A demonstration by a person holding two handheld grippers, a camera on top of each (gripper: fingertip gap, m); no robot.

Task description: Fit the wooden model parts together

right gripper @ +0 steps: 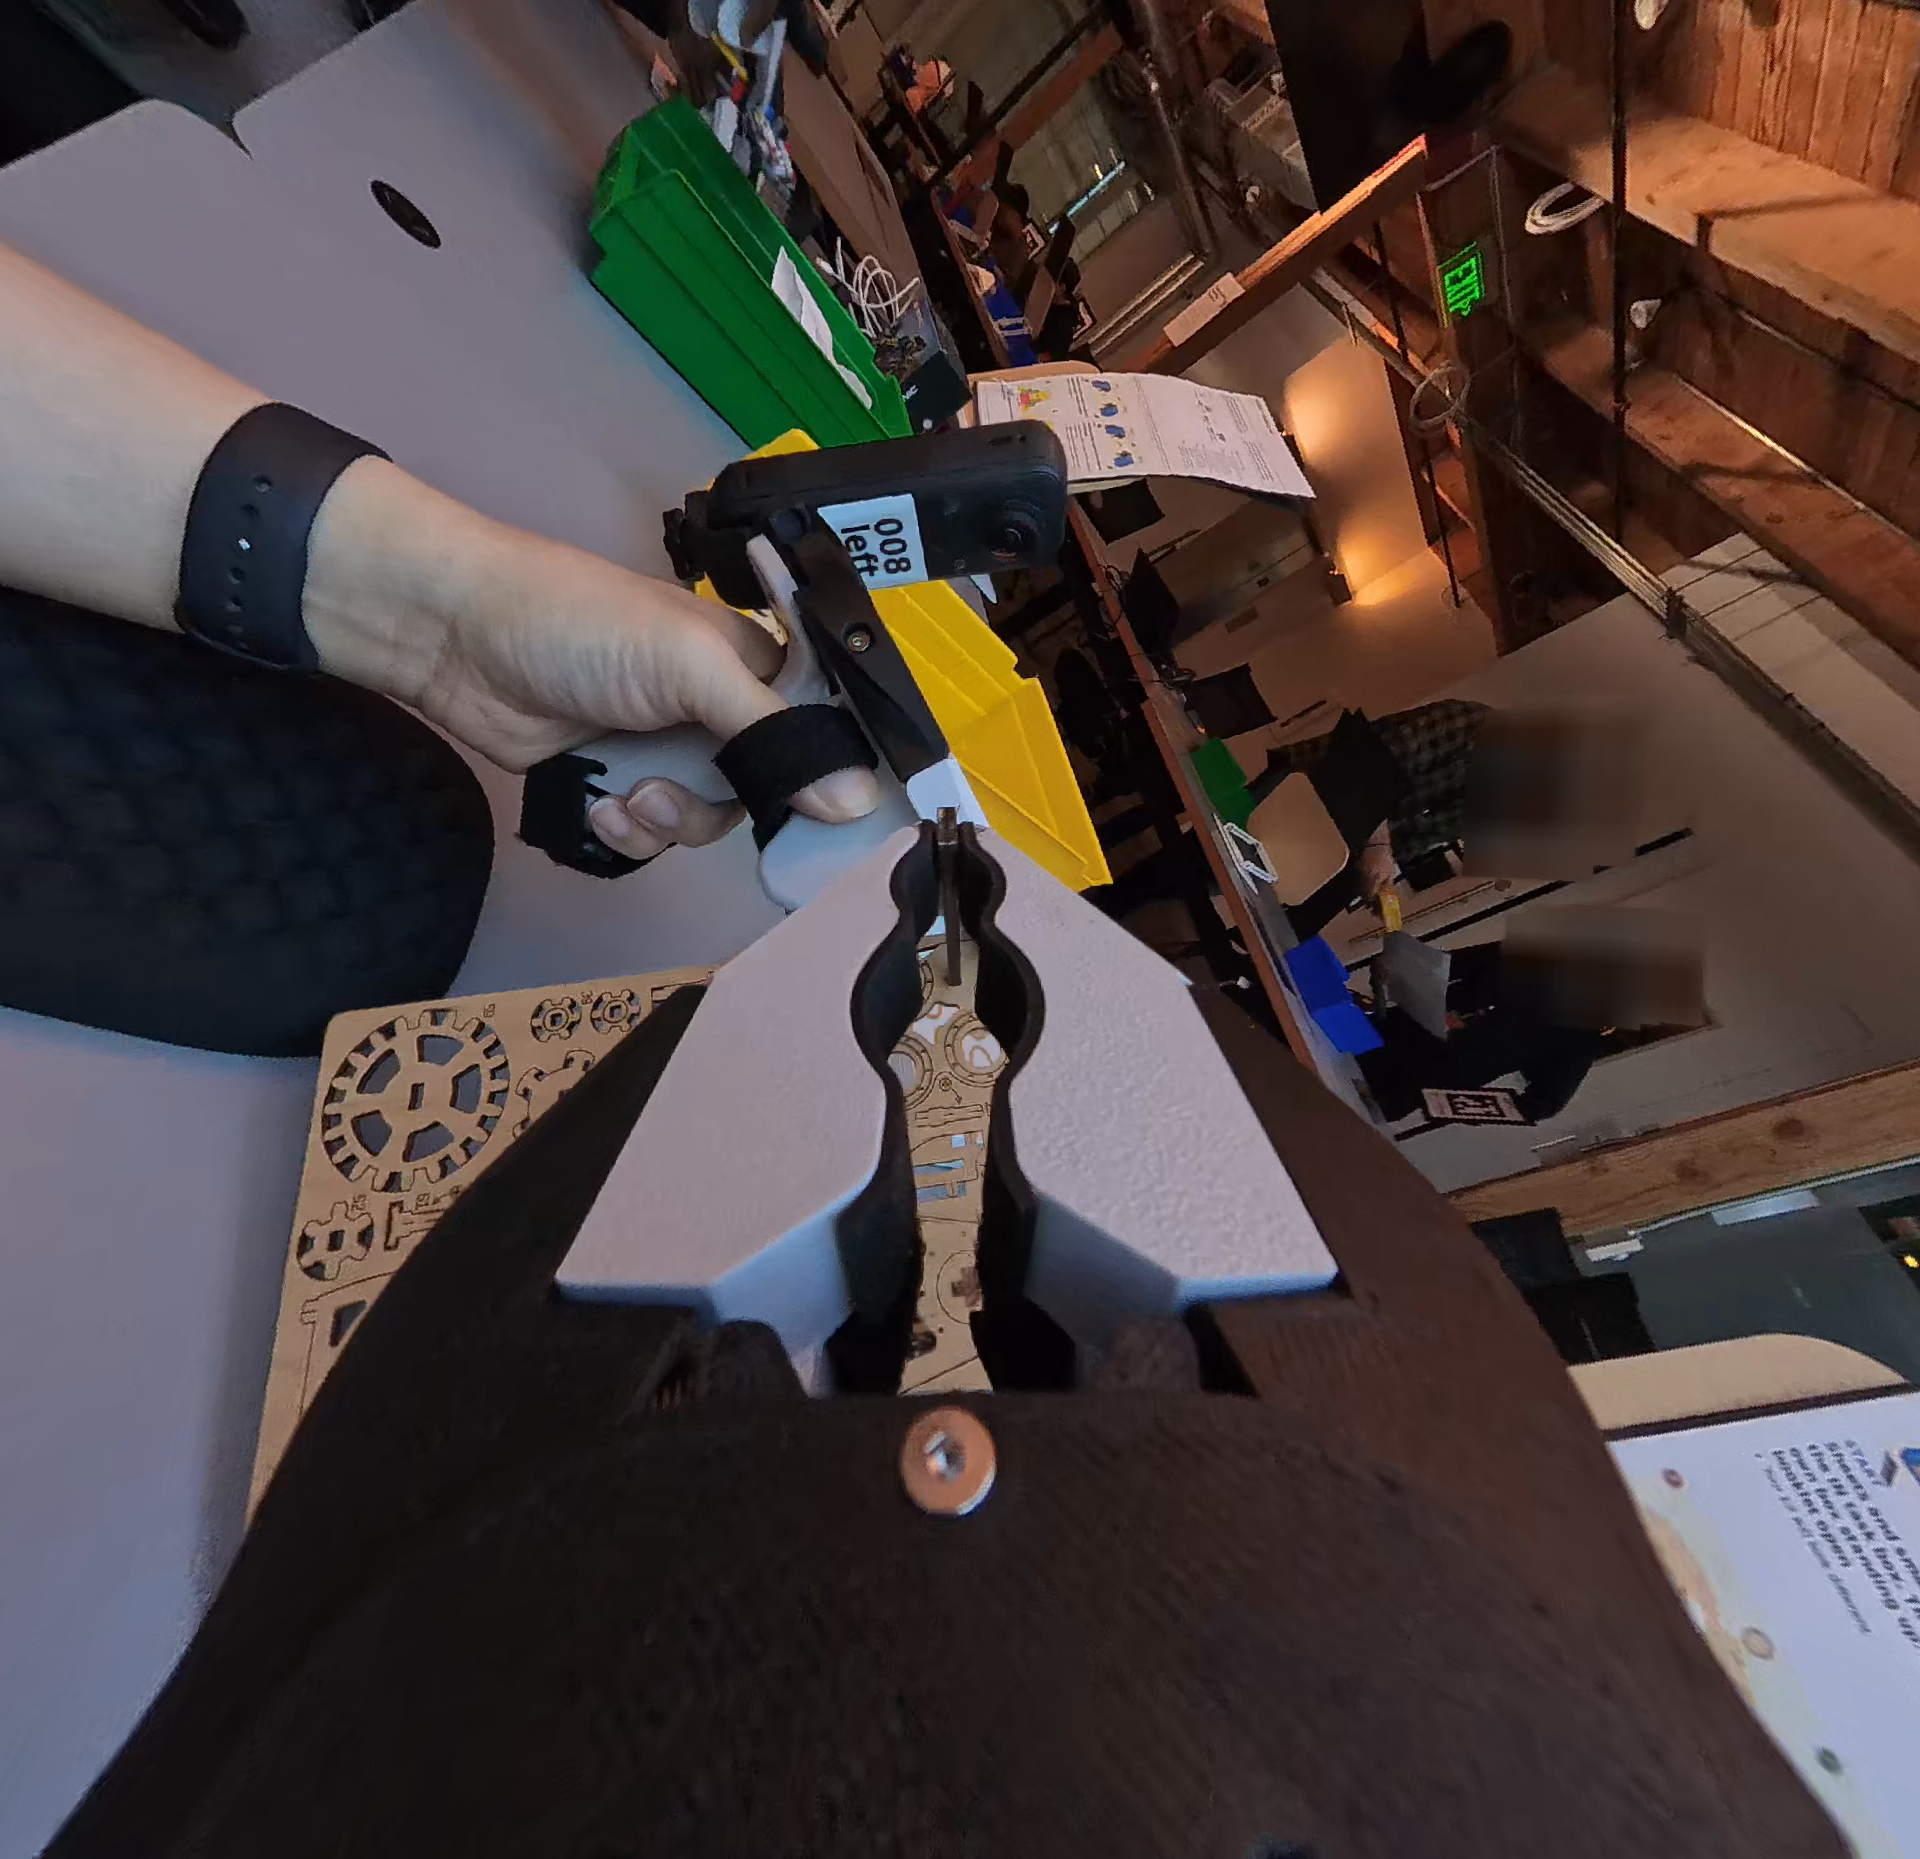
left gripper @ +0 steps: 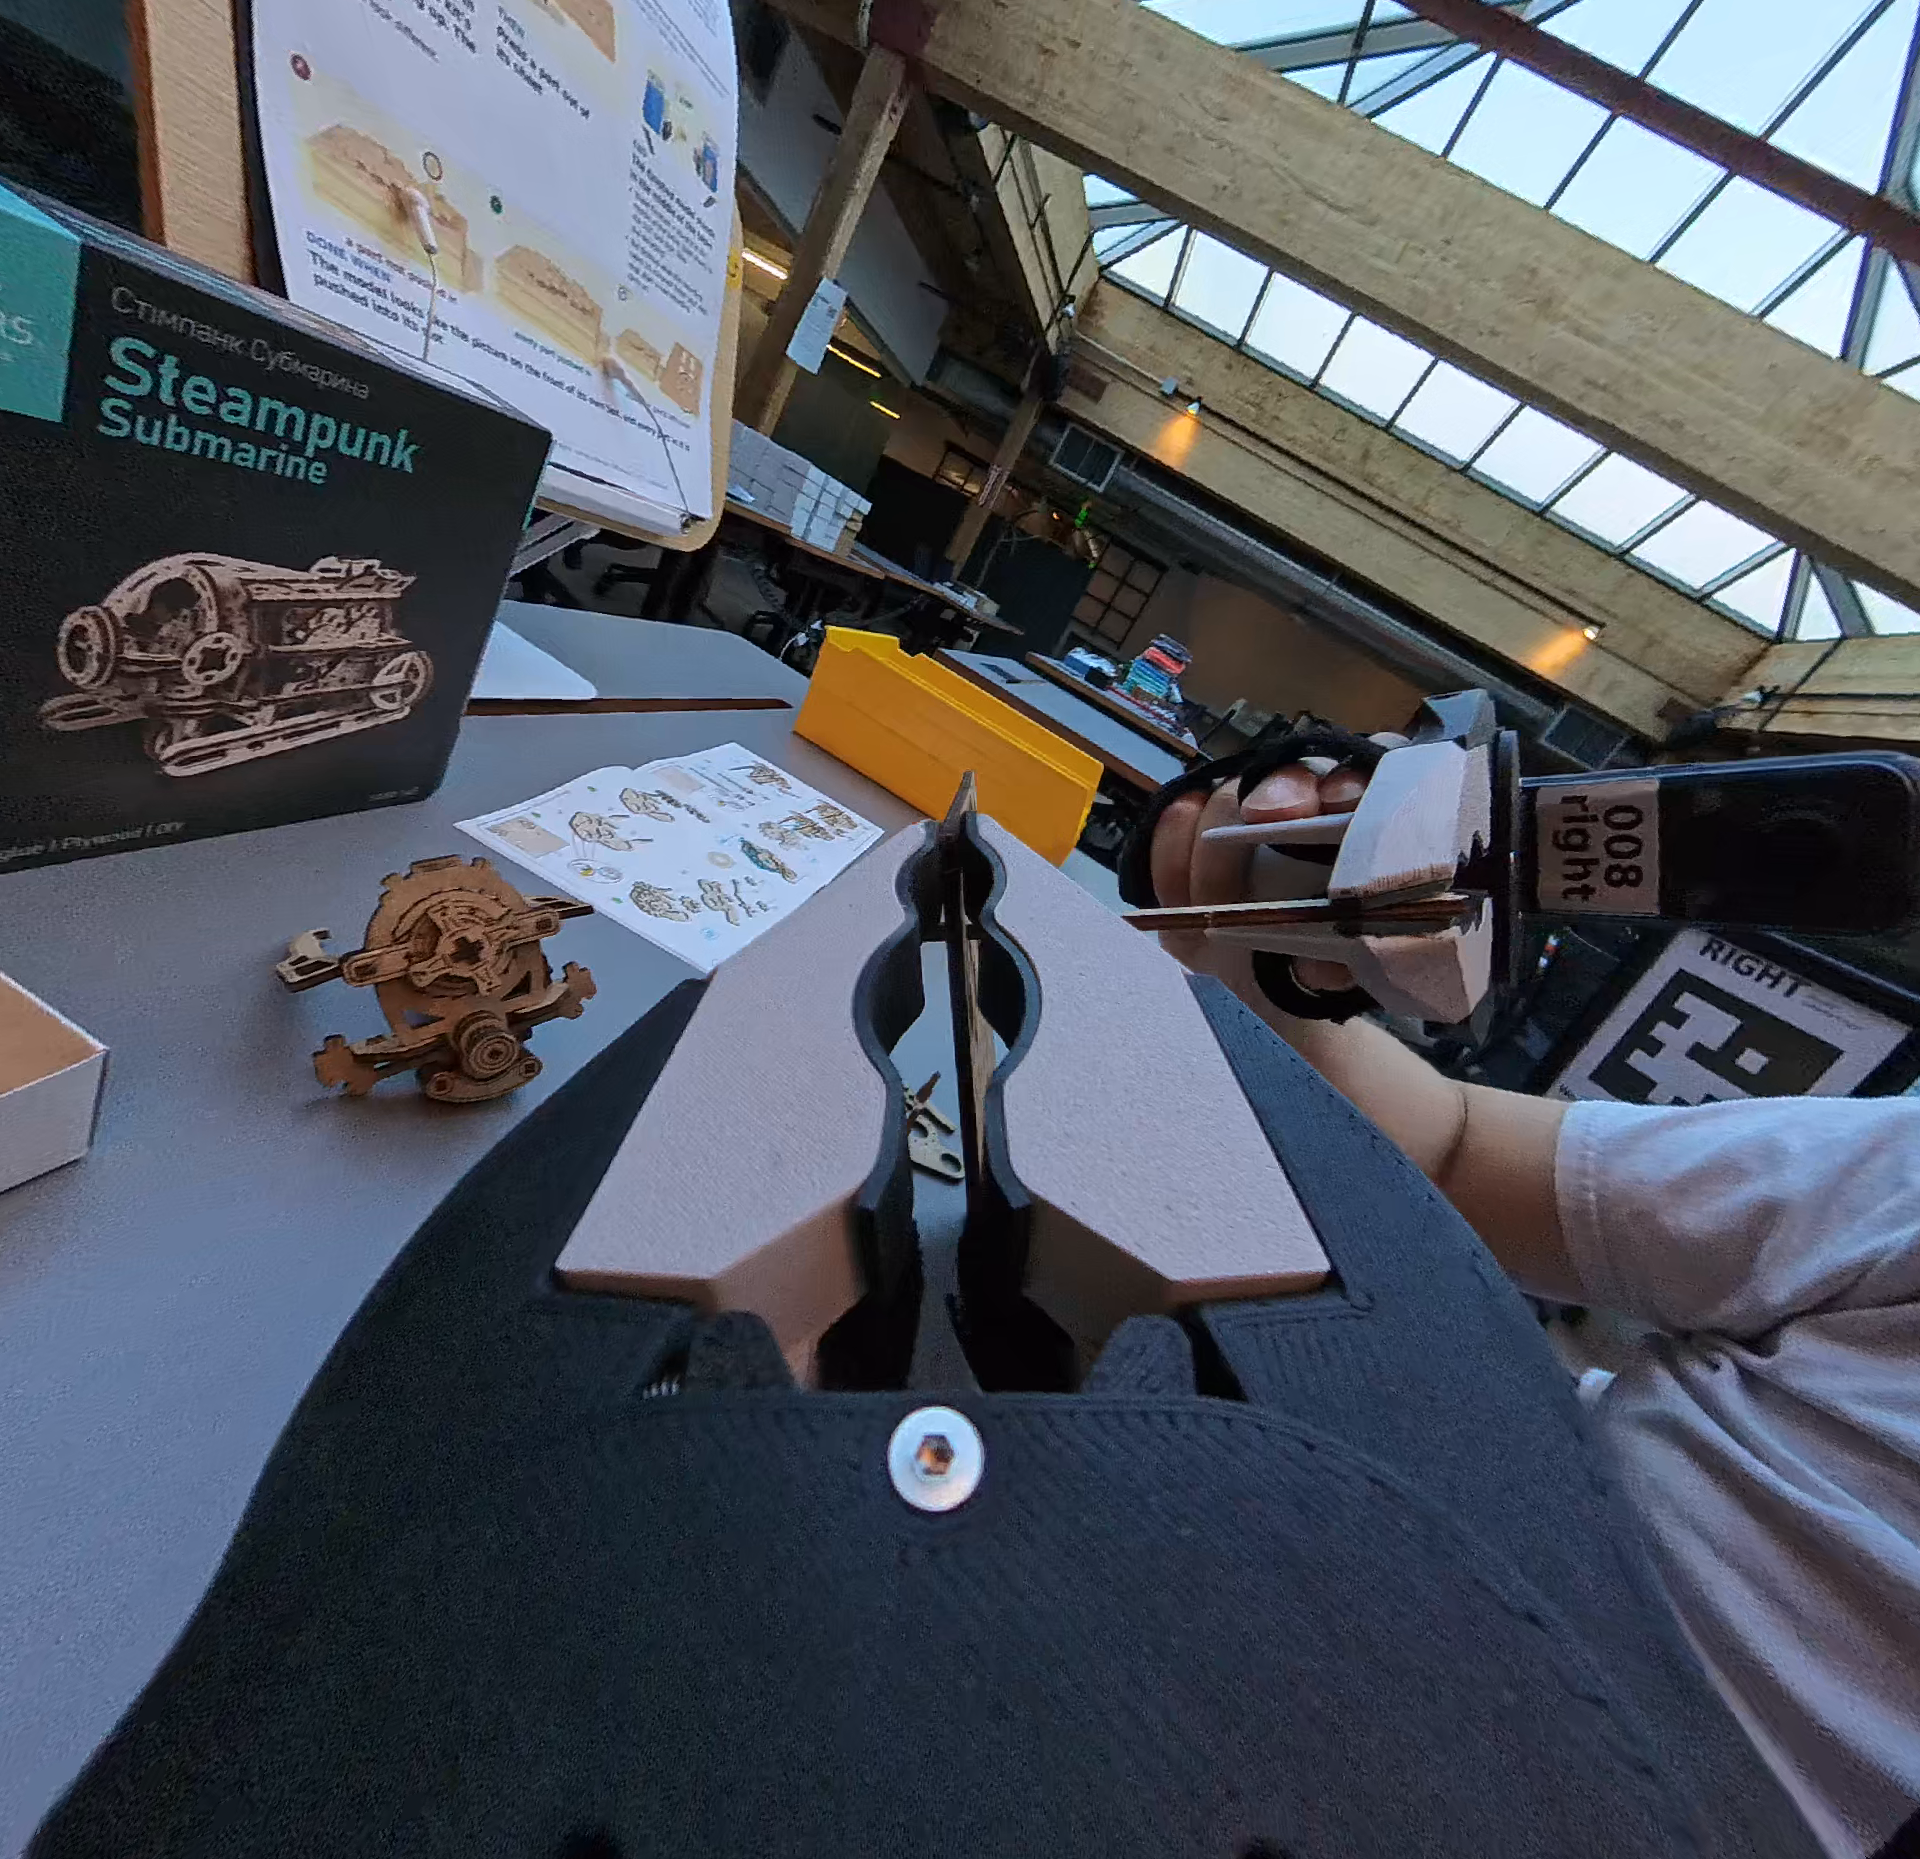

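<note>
My left gripper [left gripper: 961, 835] is shut on a thin flat wooden part [left gripper: 964, 874], seen edge-on between the pads and held above the table. My right gripper [right gripper: 948, 841] is shut on another thin wooden part [right gripper: 948, 874], also edge-on. In the left wrist view the right gripper [left gripper: 1351, 907] sits to the right, with its wooden part [left gripper: 1226, 916] sticking out towards the left gripper, a short way apart. A partly built wooden model [left gripper: 447, 978] stands on the grey table [left gripper: 208, 1238]. A wooden sheet of cut parts [right gripper: 416, 1103] lies under the right gripper.
The dark kit box [left gripper: 239, 562] stands at the back left, and a white tray [left gripper: 42, 1071] sits at the left edge. An instruction leaflet [left gripper: 675, 843] and a yellow bin [left gripper: 935, 739] lie ahead. Green bins [right gripper: 727, 282] and a black pad [right gripper: 208, 822] show in the right wrist view. My right fingertips sit around 7 cm from my left ones. Between my left fingertips and the partly built wooden model [left gripper: 447, 978] there is roughly 15 cm.
</note>
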